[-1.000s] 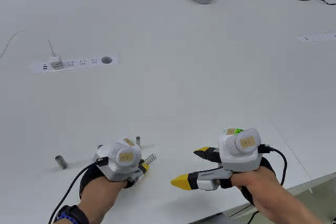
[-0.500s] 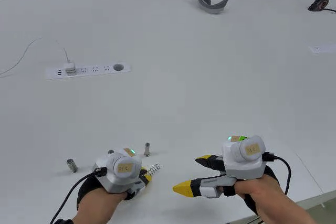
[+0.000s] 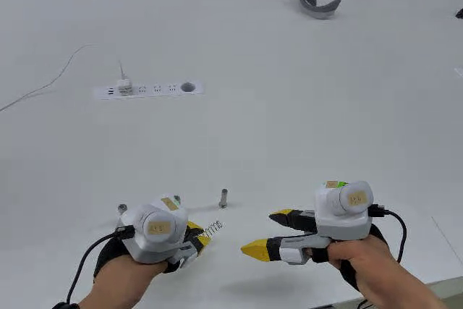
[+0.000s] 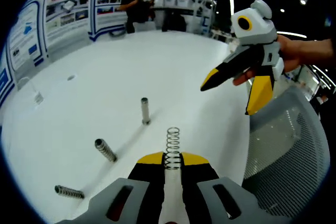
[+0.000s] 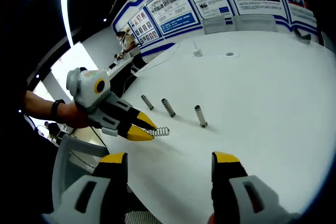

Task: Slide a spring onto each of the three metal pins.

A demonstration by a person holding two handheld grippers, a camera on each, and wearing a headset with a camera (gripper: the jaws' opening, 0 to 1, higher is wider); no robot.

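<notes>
The left gripper (image 4: 165, 158) is clenched on the lower end of a spring (image 4: 172, 140). The spring sticks out past the yellow tips, pointing toward 12 o'clock in the left gripper view. In the head view it juts toward 2 o'clock, low over the white desk (image 3: 289, 106).

A bare pin (image 4: 145, 111) stands upright on the desk just beyond the spring's free end. It sits at about 11 o'clock from the spring in the left gripper view and is not touching it.

Two more pins already carry springs. One pin (image 4: 105, 149) is at 9 o'clock from the held spring, and another pin (image 4: 69, 192) is farther out at 8 o'clock. I cannot tell whether these two stand or lean.

The right gripper (image 5: 170, 158) is released, with its jaws spread wide and nothing between them. It hangs above the desk at 3 o'clock from the left gripper, with its tips turned toward the left gripper.

Farther up the desk, a power strip (image 3: 148, 90) lies at 11 o'clock from the bare pin. A grey curved band (image 3: 318, 1) lies near the far edge at 1 o'clock.
</notes>
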